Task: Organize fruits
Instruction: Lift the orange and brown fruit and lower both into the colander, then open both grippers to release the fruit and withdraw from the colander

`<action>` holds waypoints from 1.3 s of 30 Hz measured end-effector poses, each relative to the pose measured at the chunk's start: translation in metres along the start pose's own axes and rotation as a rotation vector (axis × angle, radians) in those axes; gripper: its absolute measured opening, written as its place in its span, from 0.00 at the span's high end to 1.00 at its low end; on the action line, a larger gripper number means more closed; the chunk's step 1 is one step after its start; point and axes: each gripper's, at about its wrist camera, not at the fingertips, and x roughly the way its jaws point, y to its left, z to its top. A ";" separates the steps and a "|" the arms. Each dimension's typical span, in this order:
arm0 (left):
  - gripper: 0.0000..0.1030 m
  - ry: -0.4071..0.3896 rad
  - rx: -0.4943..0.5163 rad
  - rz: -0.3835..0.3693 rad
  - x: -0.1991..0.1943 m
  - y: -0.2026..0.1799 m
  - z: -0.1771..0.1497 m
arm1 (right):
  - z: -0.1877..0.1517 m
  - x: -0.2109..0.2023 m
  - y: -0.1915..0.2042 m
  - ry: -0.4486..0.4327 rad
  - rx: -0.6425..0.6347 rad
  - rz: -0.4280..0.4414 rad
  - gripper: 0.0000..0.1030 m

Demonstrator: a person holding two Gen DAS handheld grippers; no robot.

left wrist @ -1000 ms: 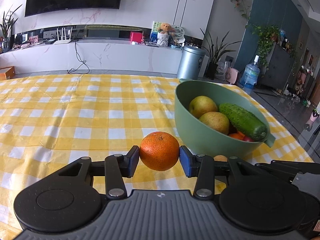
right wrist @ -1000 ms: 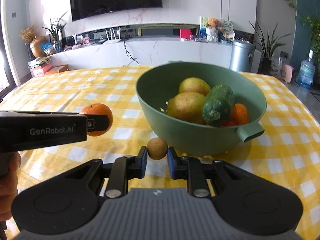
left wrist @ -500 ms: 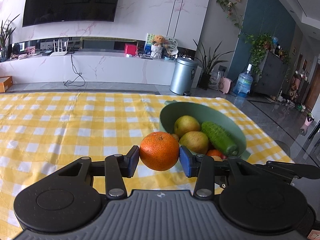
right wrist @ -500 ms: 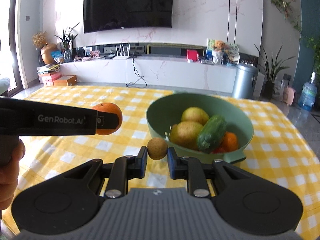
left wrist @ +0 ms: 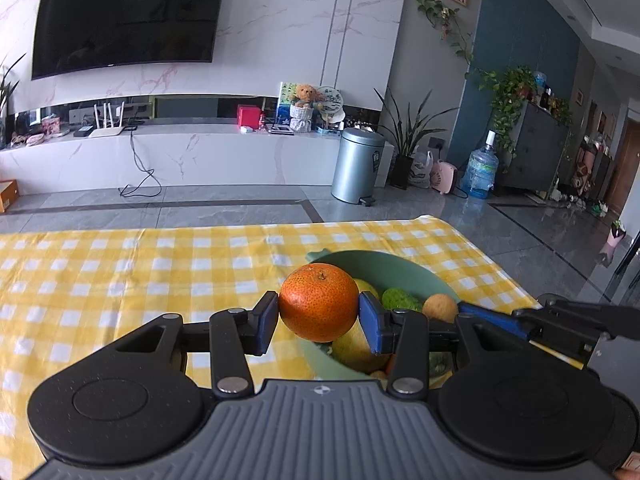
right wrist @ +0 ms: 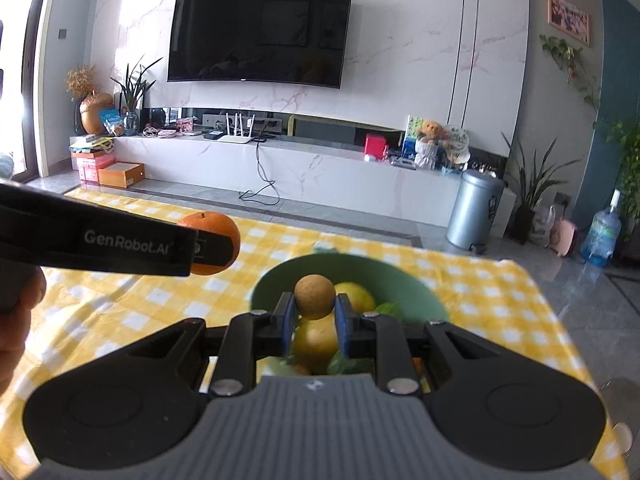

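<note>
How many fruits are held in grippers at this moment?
2: an orange clamped in the left gripper, a small brown fruit in the right gripper. Both above the green bowl.

Bowl (right wrist: pixel 424 292) on tablecloth (right wrist: pixel 500 300), bin (right wrist: pixel 474 210) behind, right.

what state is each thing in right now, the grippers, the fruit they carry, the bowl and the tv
left gripper: shut on the round orange mandarin
round orange mandarin: held off the table
right gripper: shut on the small round brown fruit
small round brown fruit: held above the bowl
green plastic bowl: upright, holding fruit
wall-mounted black tv: screen dark
</note>
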 end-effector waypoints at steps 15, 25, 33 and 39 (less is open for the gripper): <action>0.52 0.117 0.133 -0.004 0.050 -0.019 0.008 | 0.021 0.056 -0.024 0.114 -0.074 -0.005 0.83; 0.52 0.183 0.147 -0.006 0.077 -0.014 0.003 | 0.017 0.086 -0.031 0.175 -0.116 0.002 0.83; 0.52 0.228 0.141 -0.009 0.086 -0.011 -0.003 | 0.010 0.100 -0.032 0.214 -0.120 0.011 0.83; 0.52 0.227 0.150 -0.003 0.088 -0.012 -0.006 | 0.004 0.100 -0.027 0.210 -0.171 0.000 0.83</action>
